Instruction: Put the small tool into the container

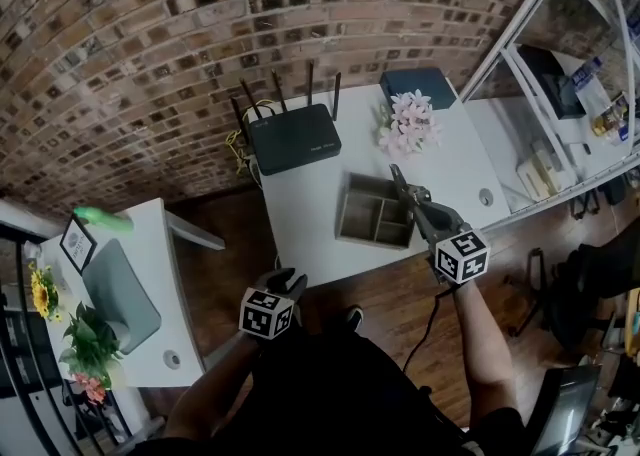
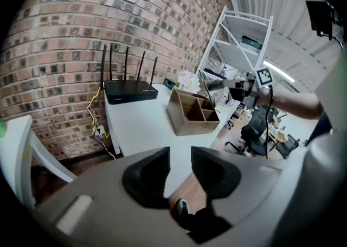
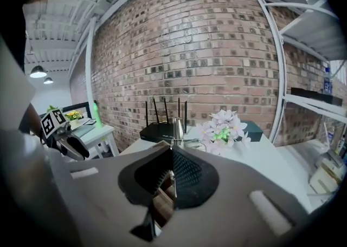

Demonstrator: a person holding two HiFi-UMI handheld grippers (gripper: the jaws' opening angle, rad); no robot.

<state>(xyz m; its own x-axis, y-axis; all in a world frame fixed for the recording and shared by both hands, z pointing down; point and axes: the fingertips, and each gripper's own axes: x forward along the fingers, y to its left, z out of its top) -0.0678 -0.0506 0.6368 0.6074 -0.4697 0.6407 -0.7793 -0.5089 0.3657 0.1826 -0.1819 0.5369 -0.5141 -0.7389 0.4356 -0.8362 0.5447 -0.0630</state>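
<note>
A wooden container (image 1: 347, 212) with several compartments stands near the front of the white table (image 1: 310, 199). My right gripper (image 1: 398, 176) hovers over the container's right side. It is shut on a thin metal tool (image 3: 176, 128) that sticks out past the jaws. The left gripper view shows the same tool (image 2: 204, 85) slanting above the container (image 2: 187, 124). My left gripper (image 1: 291, 285) hangs below the table's front edge. It is open (image 2: 180, 155), with only floor and a shoe showing between its jaws.
A black router (image 1: 295, 137) with antennas sits at the table's back left, pink-white flowers (image 1: 408, 122) and a dark box (image 1: 417, 84) at the back right. A white shelf rack (image 1: 560, 74) stands to the right, a small side table (image 1: 150, 244) to the left.
</note>
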